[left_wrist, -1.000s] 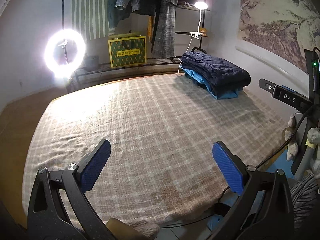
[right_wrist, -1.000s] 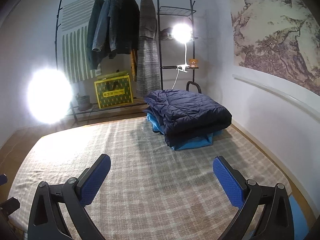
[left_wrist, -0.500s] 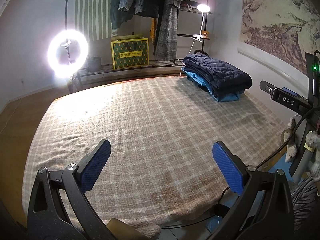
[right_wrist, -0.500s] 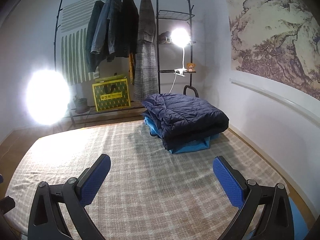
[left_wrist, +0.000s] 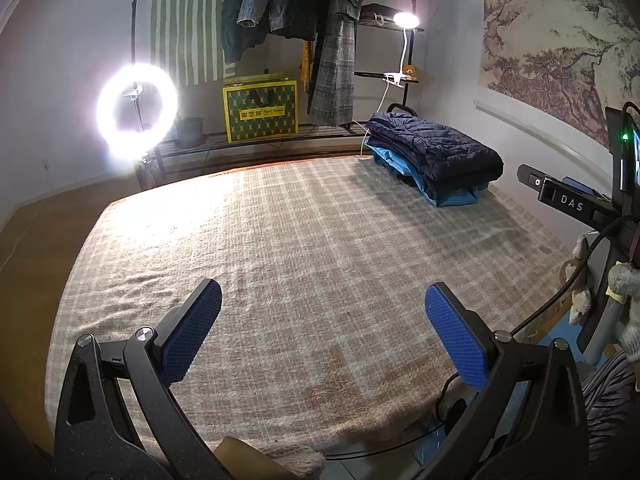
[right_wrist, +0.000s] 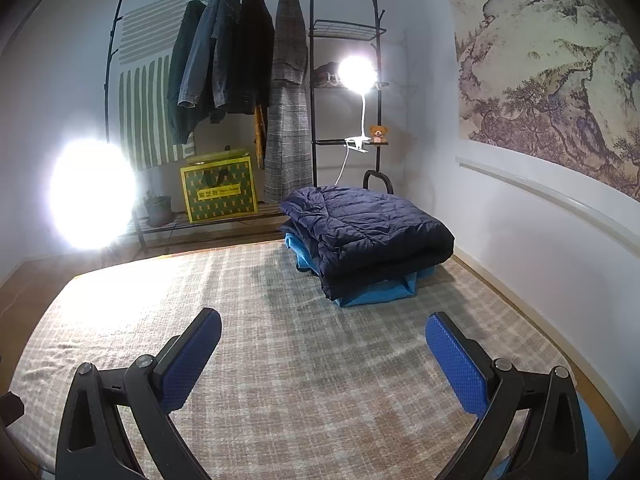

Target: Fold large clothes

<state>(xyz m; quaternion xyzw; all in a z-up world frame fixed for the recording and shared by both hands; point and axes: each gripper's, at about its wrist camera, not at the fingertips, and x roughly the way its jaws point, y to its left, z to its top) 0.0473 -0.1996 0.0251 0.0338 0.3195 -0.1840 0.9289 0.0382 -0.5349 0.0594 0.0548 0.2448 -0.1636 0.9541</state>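
Left wrist view. Left tool (left_wrist: 322, 320) held with pads spread wide apart, nothing between them, hovering above the near half of the plaid blanket (left_wrist: 280, 248). Folded navy quilted jacket (left_wrist: 436, 152) stacked on a blue garment (left_wrist: 452, 196) at roughly 1 o'clock from the tool, well apart, at the far right corner of the blanket. Clothes rack (left_wrist: 304, 20) with hanging coats at 12 o'clock; ring light (left_wrist: 136, 110) at 10 o'clock. Part of the other handheld rig (marked DAS) (left_wrist: 568, 200) at 3 o'clock.

Right wrist view. Right tool (right_wrist: 322, 350) likewise wide apart and empty. Navy quilted jacket (right_wrist: 368, 232) at 12 to 1 o'clock, nearer than in the left view but not touching; blue garment (right_wrist: 376, 294) protruding beneath its front edge. Hanging coats (right_wrist: 236, 64) on the rack at 11 o'clock, yellow box (right_wrist: 218, 190) below them.

Handling estimate: puffy, soft, light for its bulk, likely slick-shelled (prone to springing open and sliding off the garment below). Best gripped at a folded edge or hem with a deep bite, pinching all layers; shallow pinches on the quilted top likely to slip. Both pieces appear already folded.
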